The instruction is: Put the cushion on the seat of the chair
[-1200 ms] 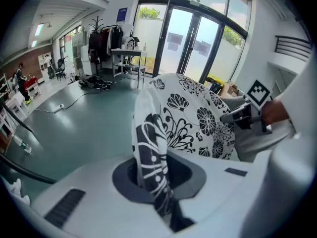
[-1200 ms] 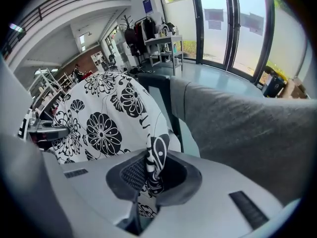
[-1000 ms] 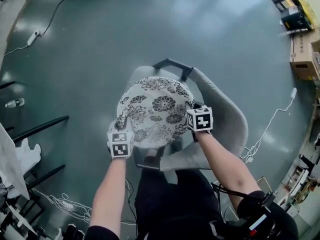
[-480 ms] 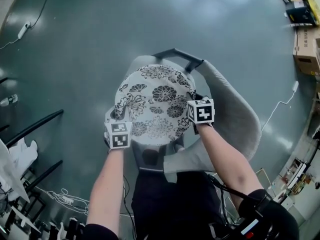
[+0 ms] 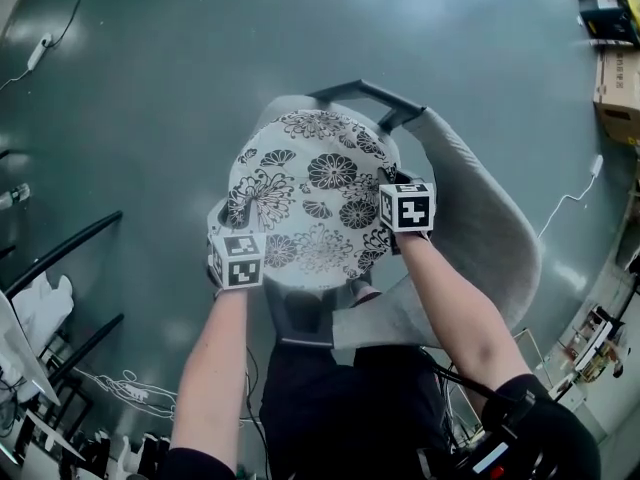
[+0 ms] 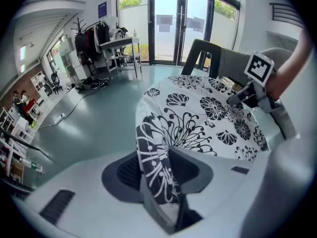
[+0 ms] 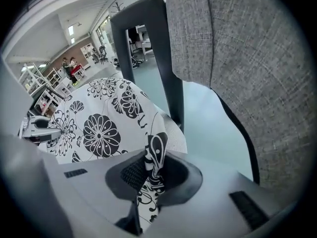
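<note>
One floral cushion (image 5: 310, 203) | in the grey chair (image 5: 480, 238) | patterned face up

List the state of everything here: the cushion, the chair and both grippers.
cushion: spread flat over the chair seat, edges between both grippers' jaws.
chair: upright, seat covered by the cushion, backrest bare.
left gripper: open; jaws have just been opening, cushion edge loose between them.
right gripper: shut on the cushion's edge.
</note>
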A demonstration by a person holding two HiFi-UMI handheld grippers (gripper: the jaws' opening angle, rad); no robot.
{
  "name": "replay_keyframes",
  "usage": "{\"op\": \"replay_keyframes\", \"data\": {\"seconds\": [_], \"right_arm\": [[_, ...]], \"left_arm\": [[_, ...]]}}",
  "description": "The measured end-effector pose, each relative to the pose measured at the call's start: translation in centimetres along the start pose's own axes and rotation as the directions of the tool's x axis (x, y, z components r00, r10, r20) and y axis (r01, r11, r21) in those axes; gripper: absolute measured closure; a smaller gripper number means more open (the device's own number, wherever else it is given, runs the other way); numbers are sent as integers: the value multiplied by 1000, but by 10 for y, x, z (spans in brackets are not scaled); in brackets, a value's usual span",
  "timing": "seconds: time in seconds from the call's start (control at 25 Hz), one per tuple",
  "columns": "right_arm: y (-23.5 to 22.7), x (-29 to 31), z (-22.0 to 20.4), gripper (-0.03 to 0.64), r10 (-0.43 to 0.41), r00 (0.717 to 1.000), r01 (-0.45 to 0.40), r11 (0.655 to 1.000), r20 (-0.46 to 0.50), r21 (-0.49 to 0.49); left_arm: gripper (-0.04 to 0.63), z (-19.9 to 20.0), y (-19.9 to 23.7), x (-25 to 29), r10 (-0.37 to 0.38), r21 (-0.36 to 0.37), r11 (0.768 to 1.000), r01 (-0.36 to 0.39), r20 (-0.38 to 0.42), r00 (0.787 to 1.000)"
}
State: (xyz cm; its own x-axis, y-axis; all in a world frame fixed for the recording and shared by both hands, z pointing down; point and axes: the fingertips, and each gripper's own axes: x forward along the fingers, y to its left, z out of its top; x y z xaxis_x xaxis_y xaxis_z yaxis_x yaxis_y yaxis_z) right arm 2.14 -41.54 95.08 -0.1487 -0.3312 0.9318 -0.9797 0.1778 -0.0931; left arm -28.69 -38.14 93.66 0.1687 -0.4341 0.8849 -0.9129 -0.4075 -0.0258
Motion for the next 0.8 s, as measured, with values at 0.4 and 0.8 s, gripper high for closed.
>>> {"op": "replay_keyframes", "data": {"seconds": [0.4, 0.8], "right_arm": [[-5, 19, -2, 524, -10, 1000, 11, 998, 21, -55], [-13, 10, 6, 438, -74, 997, 76, 995, 31, -71]], "left_arm": [[406, -5, 6, 16, 31, 104, 994, -34, 25, 999], [345, 1, 20, -6, 148, 151, 976, -155, 56, 987]]}}
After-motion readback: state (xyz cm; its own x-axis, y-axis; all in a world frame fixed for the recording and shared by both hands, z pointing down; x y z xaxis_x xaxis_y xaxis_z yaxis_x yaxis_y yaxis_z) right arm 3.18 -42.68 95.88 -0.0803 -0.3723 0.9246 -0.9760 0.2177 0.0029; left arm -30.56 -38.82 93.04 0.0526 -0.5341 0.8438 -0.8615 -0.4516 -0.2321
